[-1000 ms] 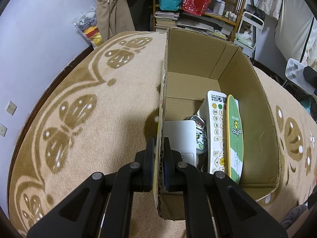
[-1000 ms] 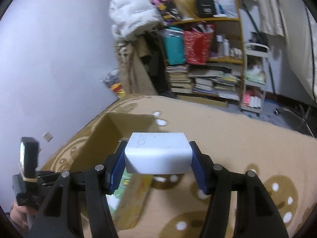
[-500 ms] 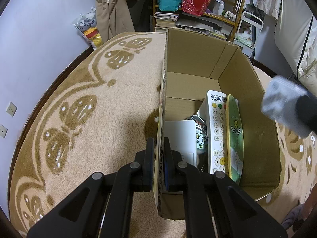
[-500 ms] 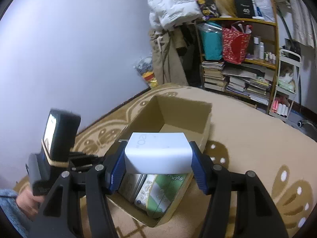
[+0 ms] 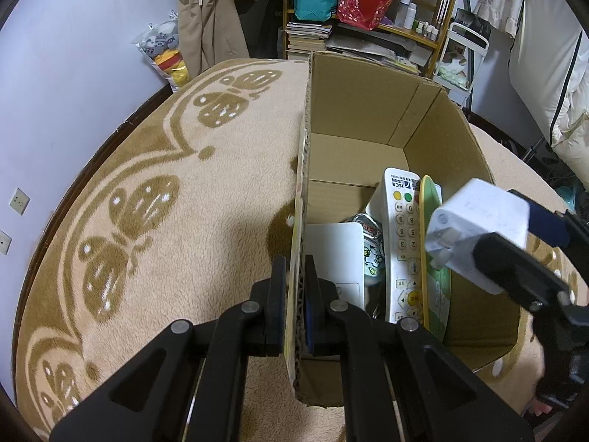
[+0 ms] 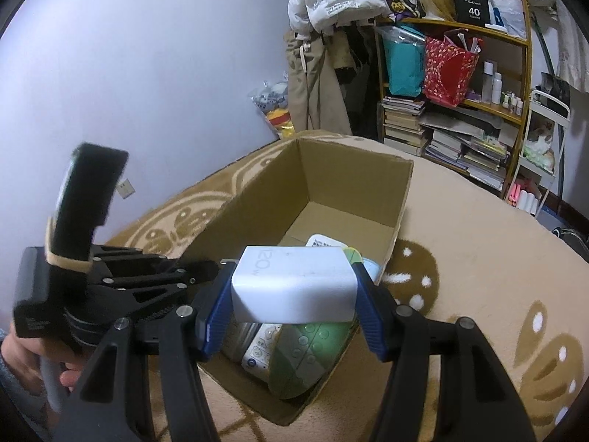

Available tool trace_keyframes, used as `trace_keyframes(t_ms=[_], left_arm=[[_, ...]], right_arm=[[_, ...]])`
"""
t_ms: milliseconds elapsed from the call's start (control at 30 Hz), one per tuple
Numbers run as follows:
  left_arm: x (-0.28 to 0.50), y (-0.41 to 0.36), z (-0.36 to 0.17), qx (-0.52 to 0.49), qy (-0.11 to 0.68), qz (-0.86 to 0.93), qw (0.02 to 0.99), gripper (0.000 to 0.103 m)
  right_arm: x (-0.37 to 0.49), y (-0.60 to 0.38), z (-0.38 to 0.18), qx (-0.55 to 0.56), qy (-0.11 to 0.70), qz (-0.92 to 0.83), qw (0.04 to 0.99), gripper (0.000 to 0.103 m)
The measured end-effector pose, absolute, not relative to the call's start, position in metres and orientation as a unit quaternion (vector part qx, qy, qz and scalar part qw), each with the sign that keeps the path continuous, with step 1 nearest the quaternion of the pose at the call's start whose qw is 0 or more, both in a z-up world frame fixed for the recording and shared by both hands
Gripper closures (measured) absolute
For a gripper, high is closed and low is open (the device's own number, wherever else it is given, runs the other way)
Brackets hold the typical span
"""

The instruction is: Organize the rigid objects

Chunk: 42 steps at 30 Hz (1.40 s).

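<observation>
Left tool (image 5: 295, 302) clenched on cardboard box (image 5: 368, 107) wall — right tool (image 6: 292, 296) grasping white charger (image 6: 294, 287) above box; lower into bare far end, then release.

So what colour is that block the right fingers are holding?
White, with faint grey lettering on top; the block shows best in the right wrist view.

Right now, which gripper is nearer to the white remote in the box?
Right. The right gripper holds the white charger just above the white remote; the left gripper clamps the cardboard box wall beside it.
</observation>
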<state>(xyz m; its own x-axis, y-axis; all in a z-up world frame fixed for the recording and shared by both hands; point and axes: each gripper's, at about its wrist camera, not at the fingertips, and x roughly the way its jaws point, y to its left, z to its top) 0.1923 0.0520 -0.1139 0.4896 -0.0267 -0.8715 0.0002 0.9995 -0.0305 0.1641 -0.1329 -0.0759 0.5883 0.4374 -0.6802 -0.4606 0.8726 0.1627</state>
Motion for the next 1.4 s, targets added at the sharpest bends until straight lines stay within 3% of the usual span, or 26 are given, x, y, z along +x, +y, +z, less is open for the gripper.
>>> trace_keyframes(t_ms=[667,767,1000,1067,1133,1300,1400], left_arm=[[0.191,0.05,-0.113,-0.015,0.505,-0.011,0.863,0.094],[0.19,0.05,-0.114,-0.014,0.504,-0.012,0.863,0.094],[0.19,0.05,-0.114,-0.014,0.507,-0.01,0.862,0.093],[0.191,0.051,-0.113,-0.015,0.506,-0.009,0.862,0.093],[0.19,0.051,-0.11,-0.014,0.505,-0.008,0.863,0.093],[0.185,0.052,-0.088,-0.008,0.483,0.003,0.875,0.082],[0.179,0.051,-0.073,-0.001,0.463,0.008,0.886,0.064]], right_arm=[[0.157,-0.122,-0.072,-0.062,0.367,0.251,0.894,0.038],[0.16,-0.128,-0.072,-0.05,0.369,0.24,0.896,0.026],[0.172,-0.147,-0.073,0.011,0.4,0.241,0.884,0.022],[0.173,-0.154,-0.071,0.023,0.404,0.232,0.885,0.012],[0.171,-0.157,-0.069,0.021,0.404,0.225,0.887,0.012],[0.163,-0.166,-0.062,0.021,0.408,0.207,0.889,0.011],[0.157,-0.172,-0.057,0.019,0.405,0.194,0.894,0.006]])
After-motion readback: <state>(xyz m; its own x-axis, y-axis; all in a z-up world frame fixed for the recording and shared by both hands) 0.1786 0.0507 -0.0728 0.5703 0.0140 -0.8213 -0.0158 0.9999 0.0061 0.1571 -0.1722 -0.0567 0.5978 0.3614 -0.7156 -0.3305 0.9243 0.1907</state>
